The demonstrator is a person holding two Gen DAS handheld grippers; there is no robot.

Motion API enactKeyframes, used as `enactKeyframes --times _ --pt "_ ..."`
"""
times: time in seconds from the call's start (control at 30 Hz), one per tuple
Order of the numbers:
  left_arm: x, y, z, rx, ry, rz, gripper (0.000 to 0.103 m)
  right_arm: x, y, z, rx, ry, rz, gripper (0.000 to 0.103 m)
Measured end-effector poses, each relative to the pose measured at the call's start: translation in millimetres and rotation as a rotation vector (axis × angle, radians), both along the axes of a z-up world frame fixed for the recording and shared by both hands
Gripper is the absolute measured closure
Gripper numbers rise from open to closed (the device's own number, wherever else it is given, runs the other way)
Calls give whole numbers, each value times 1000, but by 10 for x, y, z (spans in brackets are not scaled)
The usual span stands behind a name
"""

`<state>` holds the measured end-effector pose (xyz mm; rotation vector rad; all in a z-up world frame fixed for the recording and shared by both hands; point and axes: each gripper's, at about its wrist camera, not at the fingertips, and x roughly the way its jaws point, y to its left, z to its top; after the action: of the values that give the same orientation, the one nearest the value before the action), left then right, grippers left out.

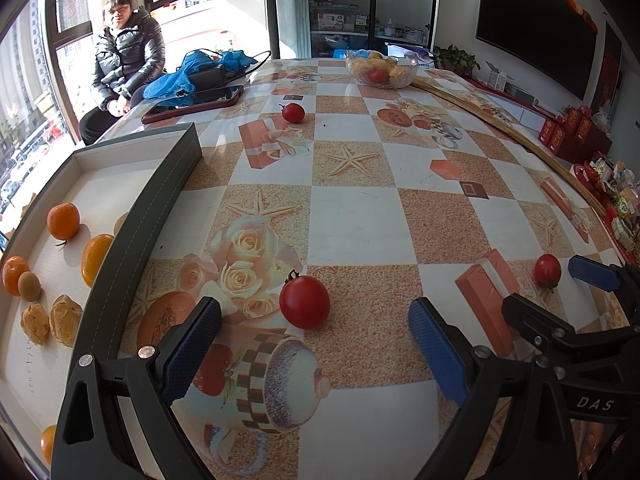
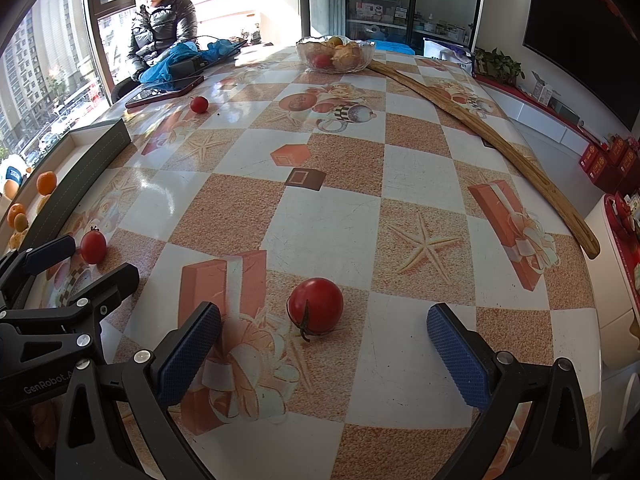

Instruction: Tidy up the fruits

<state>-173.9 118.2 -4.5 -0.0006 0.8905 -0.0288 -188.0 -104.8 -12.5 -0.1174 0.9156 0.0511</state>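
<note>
**Two tomatoes lined up, neither one gripped yet**

My left gripper has its jaws spread wide and empty, with a small red tomato sitting on the counter just ahead of the gap between them. My right gripper is the same: jaws wide apart, nothing held, and a second tomato resting on the counter between and slightly ahead of the tips. A third tomato lies well away, toward the far side near a phone.

I judge these to be light and thin-skinned, firm enough to pick up but easy to bruise or split if I clamp hard. The skin is smooth and glossy, so a pinch off-centre would likely squirt the fruit out or set it rolling. I would close across the widest part of the body, low and level, with the textured blue pads square to the sides and clear of the stem.

Both are round, deep red and shiny; the left one has a dark stem stub at the top, the right one a curled dry stem lying toward me.

The white tray on my left already holds oranges and walnuts, so I take it as the destination.
</note>
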Motion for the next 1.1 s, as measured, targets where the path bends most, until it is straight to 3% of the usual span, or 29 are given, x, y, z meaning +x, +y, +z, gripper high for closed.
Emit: enactKeyframes --times 1.1 --pt "8 1 3 0 2 0 5 1 0 -2 0 0 -1 0"
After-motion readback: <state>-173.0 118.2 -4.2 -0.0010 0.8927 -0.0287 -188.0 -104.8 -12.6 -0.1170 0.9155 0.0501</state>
